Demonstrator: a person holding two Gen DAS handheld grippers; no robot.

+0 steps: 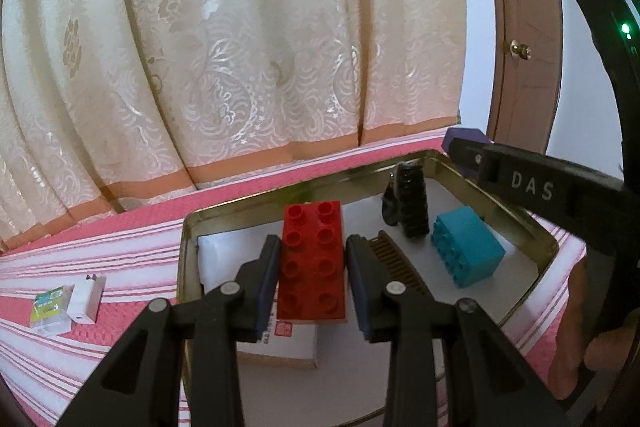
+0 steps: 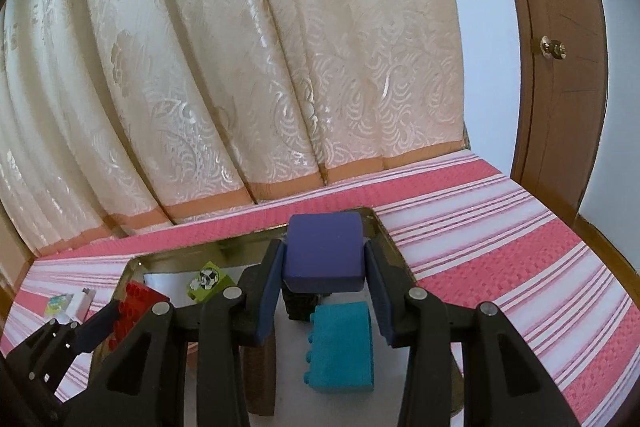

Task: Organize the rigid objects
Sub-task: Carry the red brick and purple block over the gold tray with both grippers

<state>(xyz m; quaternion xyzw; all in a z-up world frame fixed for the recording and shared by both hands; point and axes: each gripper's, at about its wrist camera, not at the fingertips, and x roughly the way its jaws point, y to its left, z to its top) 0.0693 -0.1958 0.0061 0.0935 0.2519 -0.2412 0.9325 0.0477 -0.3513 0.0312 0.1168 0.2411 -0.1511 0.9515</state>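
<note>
On the side of our right hand-held gripper [image 1: 532, 183], seen from the left wrist, we read the letters "DAS". A white card [image 1: 280, 343] under the red brick carries small print and a red stamp we cannot read.

Our left hand-held gripper [image 1: 312, 279] is clamped on one red brick [image 1: 312, 263], studs up, above the metal tray [image 1: 188, 227]. Our right hand-held gripper [image 2: 324, 267] holds one purple block [image 2: 324, 251] over the tray's far right corner.

In the tray we count one teal brick [image 1: 468, 251], one black toothed wheel [image 1: 408, 207] and one brown comb [image 1: 394, 255]. Only the right wrist shows a green block with a football picture [image 2: 208, 281]. The tray sits on a pink-striped cloth [image 2: 500, 227]. Left of it lie one white charger [image 1: 86, 301] and one small green-labelled packet [image 1: 48, 311], touching each other.
</note>
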